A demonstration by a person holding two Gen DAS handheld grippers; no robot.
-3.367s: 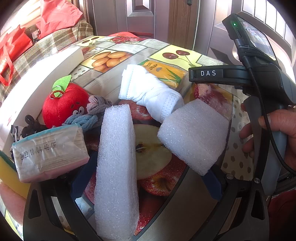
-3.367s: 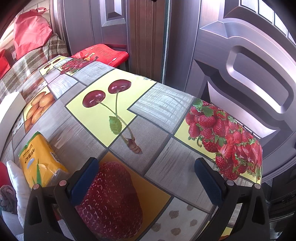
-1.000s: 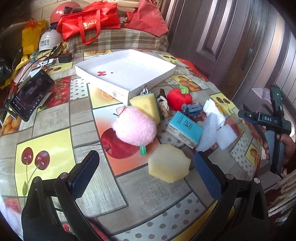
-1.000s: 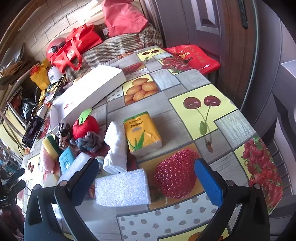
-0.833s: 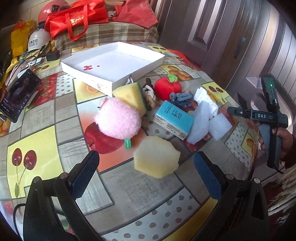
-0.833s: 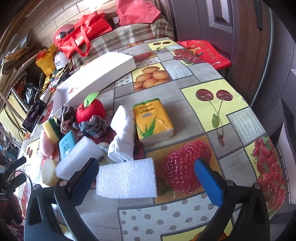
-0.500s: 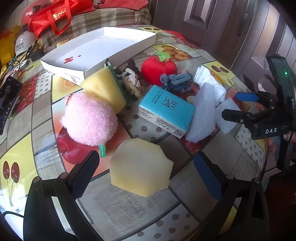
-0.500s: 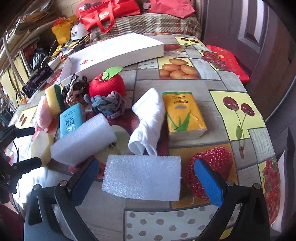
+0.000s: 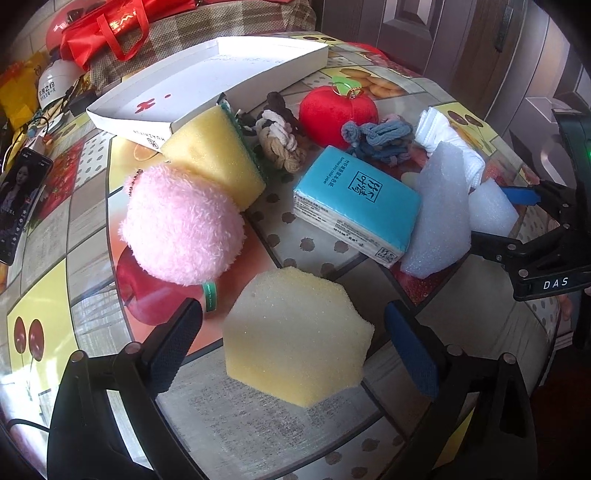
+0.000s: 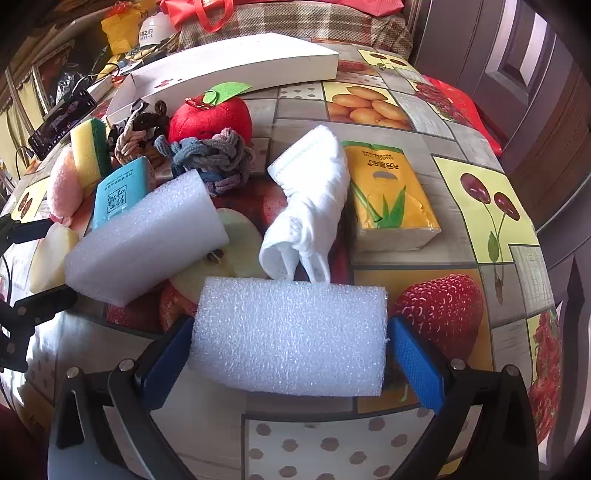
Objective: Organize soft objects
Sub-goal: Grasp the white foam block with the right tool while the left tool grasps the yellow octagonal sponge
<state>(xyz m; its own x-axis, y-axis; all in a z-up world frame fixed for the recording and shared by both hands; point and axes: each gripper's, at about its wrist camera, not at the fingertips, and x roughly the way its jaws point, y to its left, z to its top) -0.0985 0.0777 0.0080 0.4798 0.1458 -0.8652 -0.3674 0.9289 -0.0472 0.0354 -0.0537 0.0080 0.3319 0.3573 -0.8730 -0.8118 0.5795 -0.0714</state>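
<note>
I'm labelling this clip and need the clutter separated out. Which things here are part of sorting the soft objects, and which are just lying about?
Part of the job:
hexagonal yellow sponge
white foam block
pink pompom
red plush apple
blue tissue pack
white tray
left gripper
right gripper

Lying about:
phone
red bag
helmet

We have lowered our left gripper (image 9: 291, 341) astride the hexagonal sponge (image 9: 297, 334), jaws narrowing, and our right gripper (image 10: 290, 349) astride the white foam block (image 10: 290, 336)
</note>
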